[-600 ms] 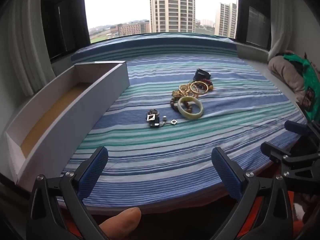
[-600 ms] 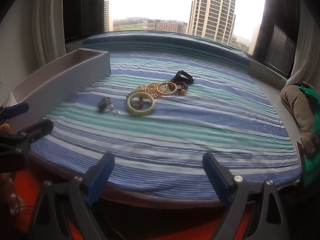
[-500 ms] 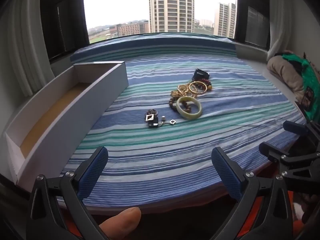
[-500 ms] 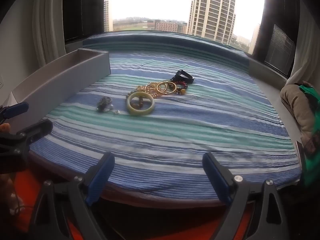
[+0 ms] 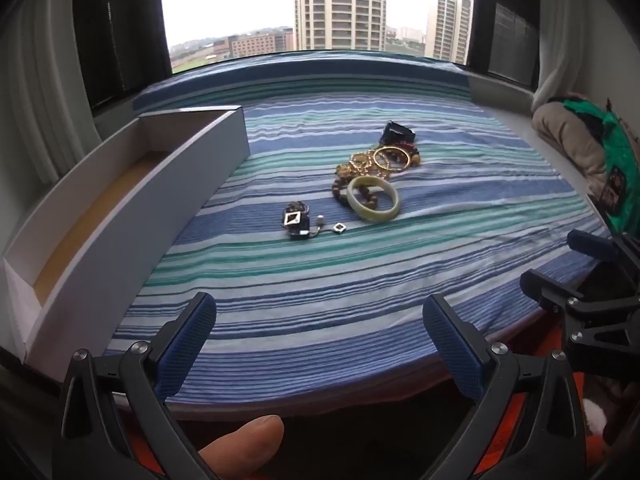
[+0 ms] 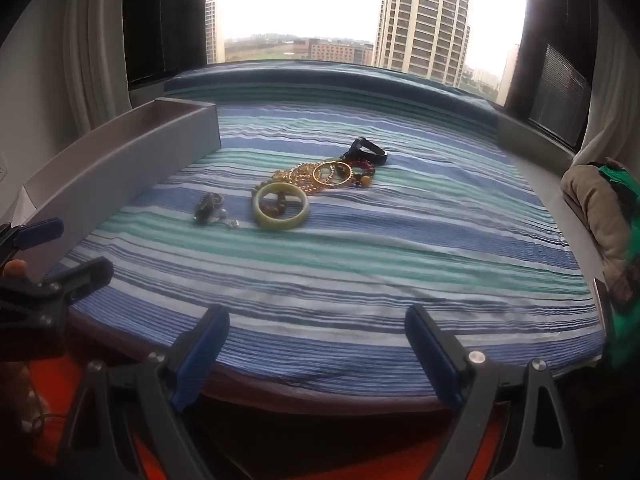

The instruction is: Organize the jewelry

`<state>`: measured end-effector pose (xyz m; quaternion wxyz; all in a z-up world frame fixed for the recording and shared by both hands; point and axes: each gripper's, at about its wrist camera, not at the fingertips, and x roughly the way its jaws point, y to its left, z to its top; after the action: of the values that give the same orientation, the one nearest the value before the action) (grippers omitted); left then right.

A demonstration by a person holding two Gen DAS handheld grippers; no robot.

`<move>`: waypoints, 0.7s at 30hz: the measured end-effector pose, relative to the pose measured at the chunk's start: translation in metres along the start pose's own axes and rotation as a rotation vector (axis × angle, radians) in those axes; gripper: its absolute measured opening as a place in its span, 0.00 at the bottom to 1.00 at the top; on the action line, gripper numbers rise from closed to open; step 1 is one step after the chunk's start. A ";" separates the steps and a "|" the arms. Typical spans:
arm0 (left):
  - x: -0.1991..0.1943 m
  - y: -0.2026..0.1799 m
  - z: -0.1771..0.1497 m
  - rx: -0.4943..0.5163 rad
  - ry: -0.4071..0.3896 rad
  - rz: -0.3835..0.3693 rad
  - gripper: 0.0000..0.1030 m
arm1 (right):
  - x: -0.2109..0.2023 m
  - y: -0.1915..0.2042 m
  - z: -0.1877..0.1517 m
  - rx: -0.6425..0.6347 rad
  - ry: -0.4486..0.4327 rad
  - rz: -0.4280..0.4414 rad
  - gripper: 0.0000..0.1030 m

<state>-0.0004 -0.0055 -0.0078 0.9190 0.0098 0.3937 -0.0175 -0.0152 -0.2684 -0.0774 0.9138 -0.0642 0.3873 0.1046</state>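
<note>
Change: almost none since half a second ago; nothing lifted, sorting not begun.
Left gripper (image 5: 318, 330): jaws wide apart, empty, at the mattress's near edge.
Right gripper (image 6: 316, 340): likewise spread, empty.
Jewelry (image 5: 370, 178): heaped mid-sheet, beside the box.
Jade bangle (image 5: 373, 199): smooth, thick, rigid ring.
Gold bangles (image 5: 392, 157): thin hoops over beaded strands, possibly tangled.
Box (image 5: 120, 216): long white card tray.
Sheet (image 5: 320, 272): striped, wrinkled cotton.

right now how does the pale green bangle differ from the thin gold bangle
The pale green bangle is thick, wide and opaque; the gold bangle is a thin wire-like hoop. The green bangle lies nearer the tongs, partly over brown beads; the gold bangle sits farther back, on the gold chains and next to red beads. Both are round rings lying on the striped sheet.
</note>
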 end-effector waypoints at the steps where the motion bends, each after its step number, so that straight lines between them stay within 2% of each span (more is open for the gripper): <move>1: 0.001 0.000 0.000 0.000 0.002 0.000 1.00 | 0.000 0.000 0.001 -0.001 0.000 0.001 0.88; 21: 0.007 -0.003 -0.004 0.007 0.030 -0.008 1.00 | 0.000 -0.002 -0.001 0.007 -0.004 0.007 0.88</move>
<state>0.0015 -0.0084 -0.0160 0.9130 0.0117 0.4072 -0.0225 -0.0156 -0.2704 -0.0786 0.9144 -0.0592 0.3861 0.1064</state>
